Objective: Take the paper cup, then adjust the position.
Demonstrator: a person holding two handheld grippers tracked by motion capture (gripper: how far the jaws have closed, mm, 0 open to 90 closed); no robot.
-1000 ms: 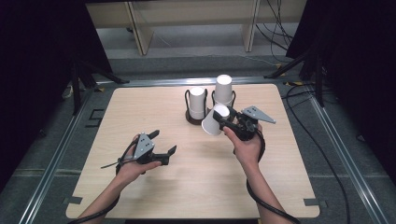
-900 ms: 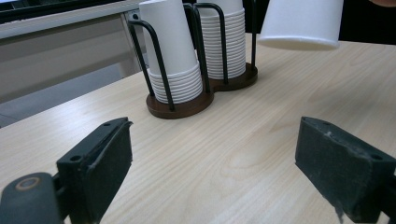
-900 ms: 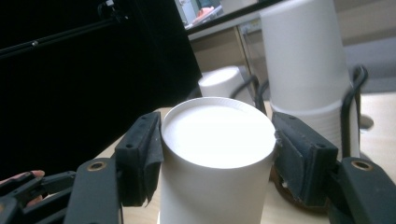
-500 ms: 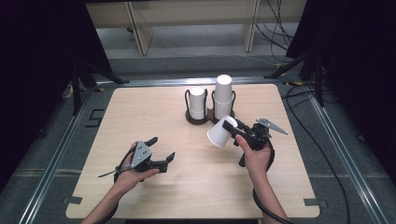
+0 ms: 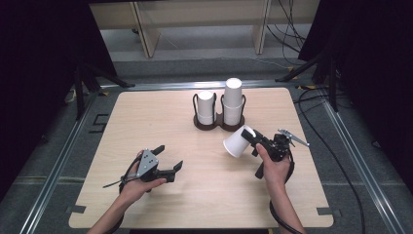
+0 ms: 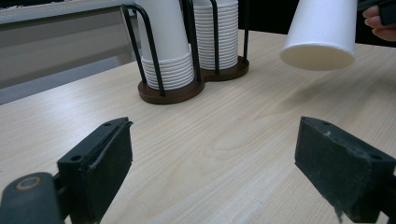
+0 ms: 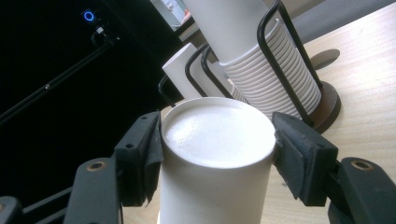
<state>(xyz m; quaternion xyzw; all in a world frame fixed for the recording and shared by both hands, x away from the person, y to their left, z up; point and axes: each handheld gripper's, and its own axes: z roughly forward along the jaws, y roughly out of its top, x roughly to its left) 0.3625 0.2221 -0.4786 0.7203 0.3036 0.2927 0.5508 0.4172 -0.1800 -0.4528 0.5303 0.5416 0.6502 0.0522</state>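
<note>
High view: right gripper (image 5: 249, 139) clamps a tilted paper cup (image 5: 237, 142) near the cup rack (image 5: 219, 123), while left gripper (image 5: 168, 157) rests spread apart.

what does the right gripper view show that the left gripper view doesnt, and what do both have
The right gripper view alone shows the closed base of the held paper cup clamped between the right hand-held gripper pads, against a dark background with a small blue light. The left gripper view alone shows the left hand-held gripper open over bare table, the cup's open rim facing down and clear of the wood, and fingertips at the top right. Both share that cup, the wooden table and the black wire cup holder with its two stacks.
</note>
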